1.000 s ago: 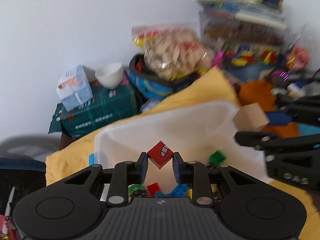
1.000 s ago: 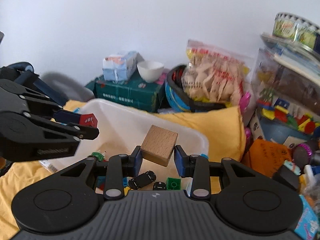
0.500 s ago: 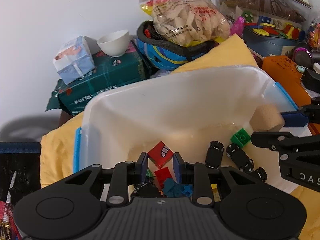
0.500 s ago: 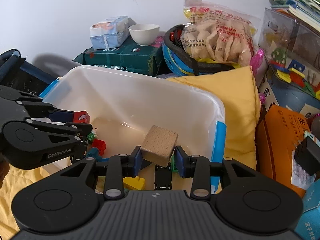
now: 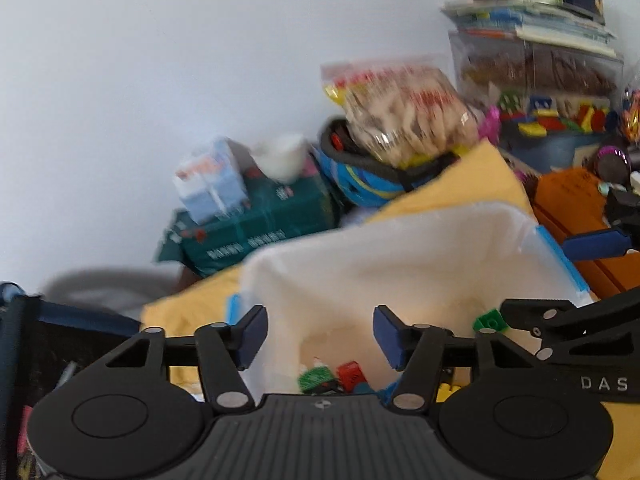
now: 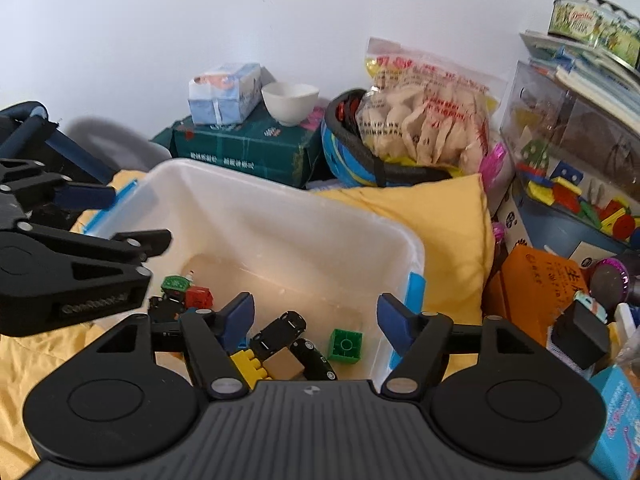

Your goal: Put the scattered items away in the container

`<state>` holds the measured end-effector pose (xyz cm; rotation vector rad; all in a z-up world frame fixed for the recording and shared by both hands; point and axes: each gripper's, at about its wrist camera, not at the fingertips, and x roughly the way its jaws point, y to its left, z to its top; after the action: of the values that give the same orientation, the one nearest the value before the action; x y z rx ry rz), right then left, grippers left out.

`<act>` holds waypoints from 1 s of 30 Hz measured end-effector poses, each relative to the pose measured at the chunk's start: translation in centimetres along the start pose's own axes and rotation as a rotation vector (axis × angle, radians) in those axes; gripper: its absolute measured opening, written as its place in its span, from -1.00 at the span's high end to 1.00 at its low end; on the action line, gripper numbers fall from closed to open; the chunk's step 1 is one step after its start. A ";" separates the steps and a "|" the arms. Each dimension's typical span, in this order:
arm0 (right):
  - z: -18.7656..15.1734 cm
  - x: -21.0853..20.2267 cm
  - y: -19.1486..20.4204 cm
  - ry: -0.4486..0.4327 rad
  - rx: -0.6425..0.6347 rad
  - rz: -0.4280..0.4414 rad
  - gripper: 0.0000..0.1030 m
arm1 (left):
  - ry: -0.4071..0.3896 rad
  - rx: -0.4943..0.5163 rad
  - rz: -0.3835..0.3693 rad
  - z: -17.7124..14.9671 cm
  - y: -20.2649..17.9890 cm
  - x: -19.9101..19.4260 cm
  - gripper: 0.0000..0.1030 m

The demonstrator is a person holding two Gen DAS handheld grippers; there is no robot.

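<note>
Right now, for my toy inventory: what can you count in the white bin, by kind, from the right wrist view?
Black toy cars: 2
Plastic bricks: 2 (green, yellow)
Wooden block: 1
Red cube: 1
Total: 6 clearly seen; other pieces are half hidden.

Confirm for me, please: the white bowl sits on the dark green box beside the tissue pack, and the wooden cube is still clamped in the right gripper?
Not quite. The right gripper has nothing between its opening jaws; the wooden cube lies in the white bin, as the right wrist view shows. The white bowl does sit on the dark green box beside the tissue pack.
</note>
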<state>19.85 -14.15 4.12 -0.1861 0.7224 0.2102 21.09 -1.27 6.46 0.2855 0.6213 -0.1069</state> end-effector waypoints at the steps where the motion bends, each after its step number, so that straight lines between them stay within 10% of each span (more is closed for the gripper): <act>1: -0.1 -0.3 0.1 -0.005 -0.001 -0.001 -0.39 | -0.037 0.013 0.020 -0.2 -0.1 -1.0 -0.35; 9: -1.1 -1.5 -0.4 -0.002 0.004 -0.014 -0.39 | -0.062 0.011 -0.066 -0.6 -0.6 -3.9 -0.60; 30: -1.4 -1.4 -0.1 0.025 -0.009 -0.034 -0.71 | -0.024 -0.003 0.021 -0.5 -1.0 -3.0 -0.62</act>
<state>18.00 -14.70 4.05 -0.2095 0.7432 0.1788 18.17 -2.04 7.64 0.2874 0.5940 -0.0889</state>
